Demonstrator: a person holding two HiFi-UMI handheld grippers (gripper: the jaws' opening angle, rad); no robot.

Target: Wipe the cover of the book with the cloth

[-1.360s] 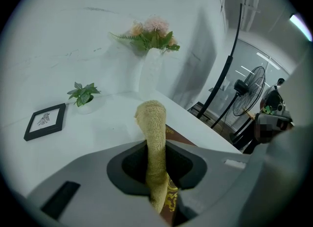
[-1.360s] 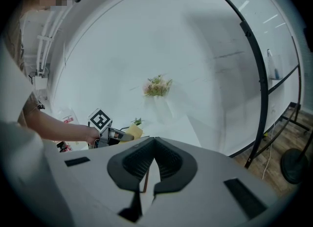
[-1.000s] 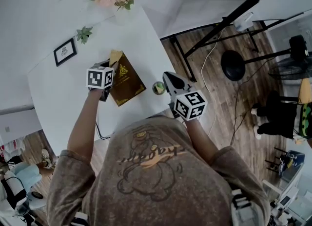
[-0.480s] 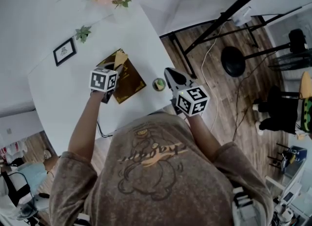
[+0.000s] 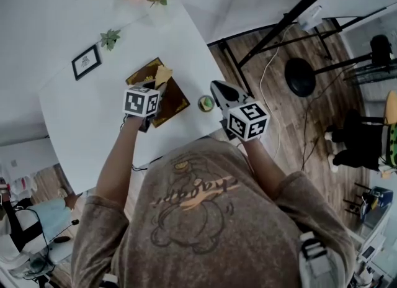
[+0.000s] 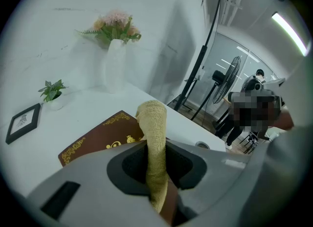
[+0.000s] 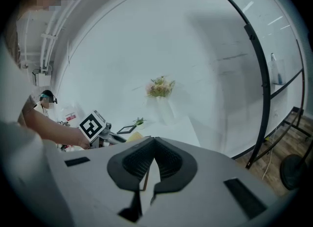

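Yellow cloth (image 6: 152,138) stays pinched in the left gripper's (image 6: 152,170) jaws over the brown book (image 6: 93,140) on the white table (image 5: 93,119). Since a second ago it has slid along the cover, and its cube now hides more of the book. I can't tell whether the cloth touches the cover. The right gripper (image 7: 154,140) hangs nearby, its jaws pressed together, empty.

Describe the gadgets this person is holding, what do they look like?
The left gripper and right gripper are pale grey shells with dark pads; each carries a white cube of black square markers. The person wears a brownish short-sleeved T-shirt.
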